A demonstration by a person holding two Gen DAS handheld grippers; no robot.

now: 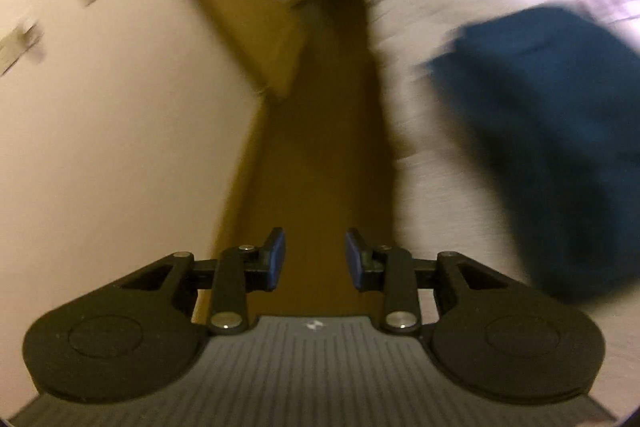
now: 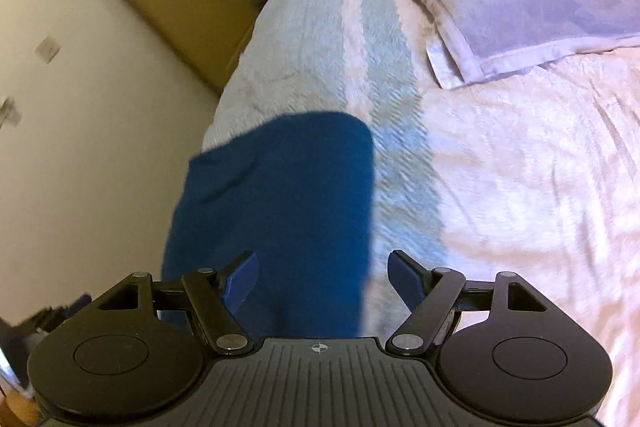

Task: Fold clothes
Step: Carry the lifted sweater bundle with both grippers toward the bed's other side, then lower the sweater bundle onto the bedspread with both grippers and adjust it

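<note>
One dark blue soft knit garment (image 2: 276,211) lies folded into a compact rectangle at the bed's (image 2: 500,167) left edge. Both left gripper (image 1: 315,259) and right gripper (image 2: 322,279) fingers are spread, empty; folding looks largely finished.

Left black two-finger gripper (image 1: 315,259) angled downward, its blue-padded fingers (image 1: 277,259) narrowly parted, gripping nothing. Right black two-finger gripper (image 2: 323,281) angled downward, fingers (image 2: 405,277) spread wide, empty.
</note>
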